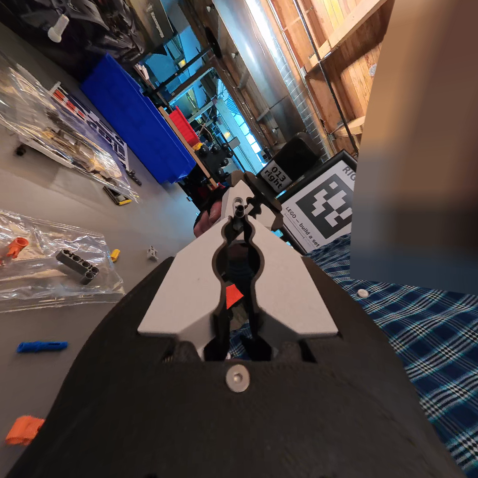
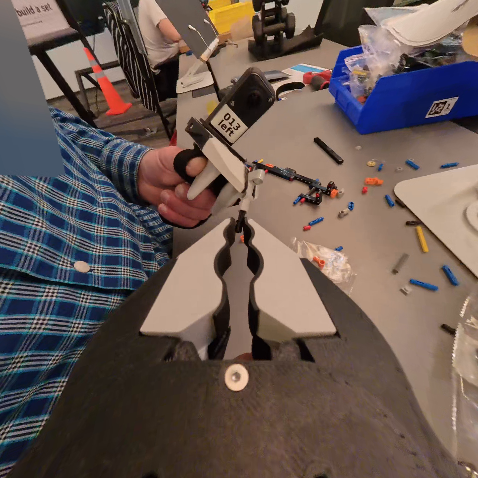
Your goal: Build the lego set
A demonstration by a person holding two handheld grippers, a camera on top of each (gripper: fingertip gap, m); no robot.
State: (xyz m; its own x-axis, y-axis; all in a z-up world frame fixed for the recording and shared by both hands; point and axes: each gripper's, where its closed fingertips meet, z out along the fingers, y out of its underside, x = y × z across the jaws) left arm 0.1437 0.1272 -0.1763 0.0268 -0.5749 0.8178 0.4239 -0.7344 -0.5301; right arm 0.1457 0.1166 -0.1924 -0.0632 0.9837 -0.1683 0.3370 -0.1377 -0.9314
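A blurred patch hides the person. Above the table [image 2: 323,245], the right gripper [image 2: 240,224] pinches a black pin [image 2: 239,219]; the left gripper [image 1: 239,219] clasps a grey connector [image 2: 258,177], tips nearly touching.

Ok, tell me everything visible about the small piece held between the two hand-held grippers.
The small piece is a thin assembly: a light grey connector with round holes at one end and a slim black pin or axle at the other, plastic by its look. It hangs in the air above the grey table, touching nothing there. The left hand-held gripper clamps the grey end; the right hand-held gripper pinches the black tip between its fingertips. In the left wrist view it appears end-on, partly hidden.
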